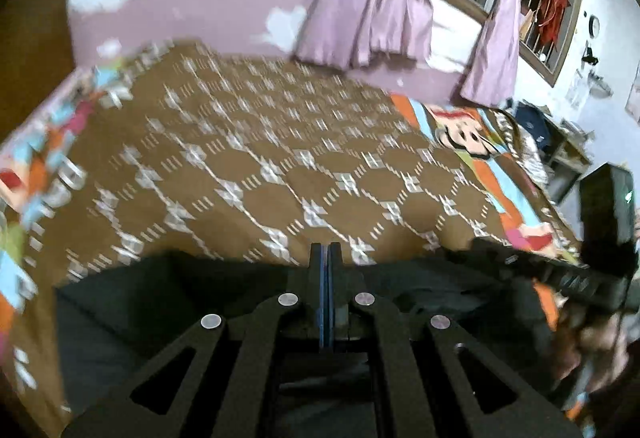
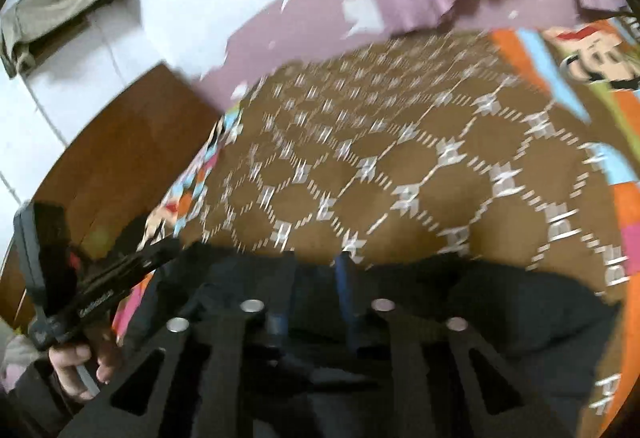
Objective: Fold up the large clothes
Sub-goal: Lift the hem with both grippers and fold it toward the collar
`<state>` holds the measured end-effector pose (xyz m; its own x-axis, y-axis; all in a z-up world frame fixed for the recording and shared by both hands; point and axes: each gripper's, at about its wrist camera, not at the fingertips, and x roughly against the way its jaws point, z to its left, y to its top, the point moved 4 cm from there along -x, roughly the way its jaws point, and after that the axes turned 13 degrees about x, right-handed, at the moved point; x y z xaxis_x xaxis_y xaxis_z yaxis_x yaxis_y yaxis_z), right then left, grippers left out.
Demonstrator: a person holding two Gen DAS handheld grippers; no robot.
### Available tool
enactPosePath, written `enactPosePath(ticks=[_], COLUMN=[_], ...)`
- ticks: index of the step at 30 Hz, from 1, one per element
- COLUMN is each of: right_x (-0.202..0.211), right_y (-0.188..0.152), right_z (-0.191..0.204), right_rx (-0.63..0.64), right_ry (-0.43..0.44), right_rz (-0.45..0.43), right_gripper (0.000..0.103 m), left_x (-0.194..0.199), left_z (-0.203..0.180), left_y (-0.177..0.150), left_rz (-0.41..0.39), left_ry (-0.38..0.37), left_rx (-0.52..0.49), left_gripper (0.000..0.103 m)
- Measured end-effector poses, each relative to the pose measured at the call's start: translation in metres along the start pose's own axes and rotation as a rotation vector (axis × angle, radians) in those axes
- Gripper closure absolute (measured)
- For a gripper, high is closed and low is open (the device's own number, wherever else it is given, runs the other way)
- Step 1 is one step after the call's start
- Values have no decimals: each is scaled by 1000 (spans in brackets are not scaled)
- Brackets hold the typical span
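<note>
A dark garment (image 1: 168,302) lies spread at the near edge of a bed covered by a brown patterned blanket (image 1: 256,142). My left gripper (image 1: 326,254) is shut, its blue pads pressed together at the garment's far edge. The right wrist view shows that left gripper (image 2: 176,244), held by a hand (image 2: 76,362), meeting the corner of the dark garment (image 2: 500,302). My right gripper (image 2: 316,264) is open, its two fingers apart over the same far edge, with cloth beneath them. In the left wrist view the right gripper (image 1: 576,274) is at the garment's right end. Both views are motion-blurred.
A colourful cartoon sheet (image 1: 464,134) shows around the blanket. Purple curtains (image 1: 372,6) hang at a barred window behind the bed. A wooden board (image 2: 120,158) stands at the bed's left end, and an olive garment (image 2: 64,6) hangs on the wall above. Cluttered shelves (image 1: 560,142) stand at right.
</note>
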<state>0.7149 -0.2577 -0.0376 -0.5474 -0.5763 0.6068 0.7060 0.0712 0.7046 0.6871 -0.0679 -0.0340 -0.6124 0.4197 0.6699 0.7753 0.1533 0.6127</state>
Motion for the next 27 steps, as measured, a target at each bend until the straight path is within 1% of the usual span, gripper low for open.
enactPosePath(ticks=[1,3,4,6,7,9,10,11,12,14,15,19,22,27], right_x=[-11,-21,-24,-31,-34,-40,-44,-48,-52,-62,-68,-77,-75,-67], right_y=[-5,-21,-27,-43,-47,-59,-65,-70,-74,-84,-85,-93,-95,-102], right_z=[4,11,13,20,22,23,22,20,20,19,19,25,27,27], right_rx=[12,43,61,127,142,171,175,173,168,180,192,256,266,278], right_ry=[35,60,71,66,69,74,74,72,68,40,20,-54,-74,-98], right_rz=[40,105,133,226,252,320,345,363,377,397,405,419,403,346], right_gripper=[89,93,94,94,94,94,95,98,98,101,101,103,103,103], left_x=[-8,-16,-18,-15,-15,-18,-22,-25,-29,-37,-43,-55,-55,-51], left_z=[2,7,10,11,12,14,17,19,23,24,25,17,19,18], left_y=[-4,-13,-22,-39,-48,-66,-72,-78,-81,-85,-87,-95,-97,-103], left_rz=[42,100,133,182,218,291,317,327,341,352,357,343,321,265], left_ry=[-13,-14,-21,-41,-29,-4,11,19,26,39,59,136,147,151], left_rx=[1,-21,-55,-121,-161,-206,-217,-217,-201,-177,-179,-240,-247,-274], left_gripper=[103,103,103,103,103,103,103,103,103,103,103,103,103,103])
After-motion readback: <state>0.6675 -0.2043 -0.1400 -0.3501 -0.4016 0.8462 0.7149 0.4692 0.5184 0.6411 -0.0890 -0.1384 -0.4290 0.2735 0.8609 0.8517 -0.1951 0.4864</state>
